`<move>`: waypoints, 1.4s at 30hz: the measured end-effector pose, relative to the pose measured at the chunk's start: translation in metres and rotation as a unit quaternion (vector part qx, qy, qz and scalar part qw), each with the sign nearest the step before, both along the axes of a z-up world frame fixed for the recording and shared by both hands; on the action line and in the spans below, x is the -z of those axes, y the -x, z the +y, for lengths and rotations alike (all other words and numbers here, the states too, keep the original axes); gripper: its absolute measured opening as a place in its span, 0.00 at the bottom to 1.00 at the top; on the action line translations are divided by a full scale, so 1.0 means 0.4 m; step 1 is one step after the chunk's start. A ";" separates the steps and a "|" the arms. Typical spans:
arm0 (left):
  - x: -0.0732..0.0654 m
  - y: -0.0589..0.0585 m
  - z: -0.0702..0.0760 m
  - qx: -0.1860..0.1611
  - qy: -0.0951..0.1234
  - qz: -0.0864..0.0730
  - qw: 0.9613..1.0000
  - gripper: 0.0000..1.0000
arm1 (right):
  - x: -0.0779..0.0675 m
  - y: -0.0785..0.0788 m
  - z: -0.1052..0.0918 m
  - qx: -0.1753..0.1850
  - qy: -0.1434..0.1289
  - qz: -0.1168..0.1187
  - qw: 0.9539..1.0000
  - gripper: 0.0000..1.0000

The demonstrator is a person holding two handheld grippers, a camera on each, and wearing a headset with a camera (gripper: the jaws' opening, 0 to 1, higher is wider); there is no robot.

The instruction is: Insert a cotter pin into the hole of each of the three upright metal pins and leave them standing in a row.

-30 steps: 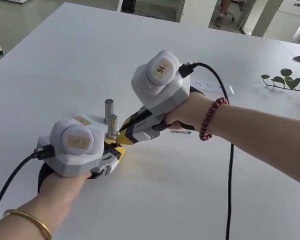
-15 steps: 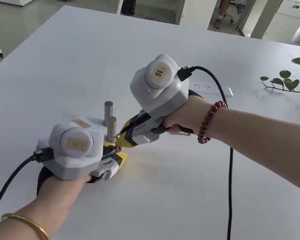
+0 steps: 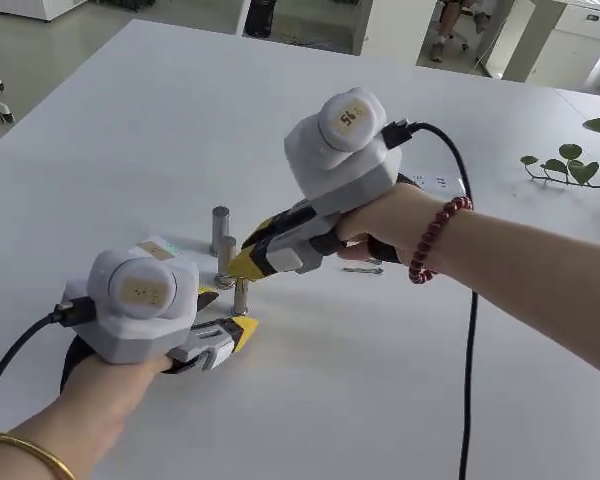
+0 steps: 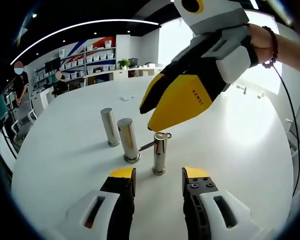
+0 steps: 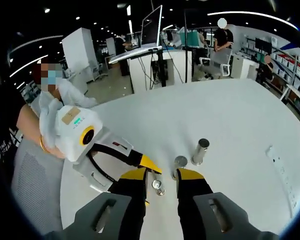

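Note:
Three upright metal pins stand in a row on the white table: far pin (image 3: pixel 220 226) (image 4: pixel 110 127), middle pin (image 3: pixel 226 258) (image 4: pixel 128 140) and near pin (image 3: pixel 241 295) (image 4: pixel 160 152). A cotter pin (image 4: pixel 151 145) sticks through the near pin's hole, its loop end beside the pin's top. My left gripper (image 3: pixel 225 312) (image 4: pixel 158 174) is open just short of the near pin, touching nothing. My right gripper (image 3: pixel 236 267) (image 5: pixel 162 176) hovers over the near and middle pins with its jaws slightly apart and nothing between them; its yellow fingers (image 4: pixel 177 102) hang above the near pin.
A small metal piece (image 3: pixel 363 268) lies on the table under my right hand. A power strip (image 3: pixel 432 182) and a leafy plant (image 3: pixel 578 158) sit at the far right. My right gripper's black cable (image 3: pixel 468 340) trails toward the near edge. Desks and people stand beyond the table.
My left gripper has drawn back from the row, leaving the near pin standing free. My right gripper has lifted up and to the right, away from the pins.

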State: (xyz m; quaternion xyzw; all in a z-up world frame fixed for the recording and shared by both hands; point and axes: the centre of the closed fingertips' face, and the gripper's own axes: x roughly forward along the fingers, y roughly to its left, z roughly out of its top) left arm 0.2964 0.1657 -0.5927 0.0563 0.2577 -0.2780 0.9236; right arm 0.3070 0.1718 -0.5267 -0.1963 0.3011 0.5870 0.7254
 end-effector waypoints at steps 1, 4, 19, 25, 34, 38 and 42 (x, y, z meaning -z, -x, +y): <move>-0.001 0.001 0.005 -0.004 -0.002 0.001 1.000 0.39 | -0.010 -0.009 0.008 -0.001 -0.011 -0.017 1.000 0.19; -0.015 0.013 0.009 -0.003 -0.002 -0.005 1.000 0.47 | -0.012 -0.016 0.014 0.010 -0.016 -0.016 1.000 0.18; -0.075 0.044 -0.008 -0.006 0.050 -0.008 0.999 0.70 | 0.058 -0.063 0.034 0.023 0.008 -0.017 1.000 0.17; -0.098 0.052 -0.009 -0.007 0.064 -0.010 0.998 0.74 | 0.077 -0.077 0.040 0.019 0.020 -0.012 1.000 0.16; -0.105 0.067 -0.014 0.004 0.070 -0.006 0.998 0.75 | 0.099 -0.082 0.047 0.004 0.039 -0.015 0.999 0.12; -0.116 0.074 -0.016 0.008 0.070 -0.011 0.997 0.76 | 0.100 -0.085 0.051 -0.001 0.037 -0.016 0.999 0.09; -0.120 0.076 -0.017 0.007 0.072 -0.010 0.997 0.76 | 0.095 -0.080 0.050 0.000 0.035 -0.017 0.999 0.09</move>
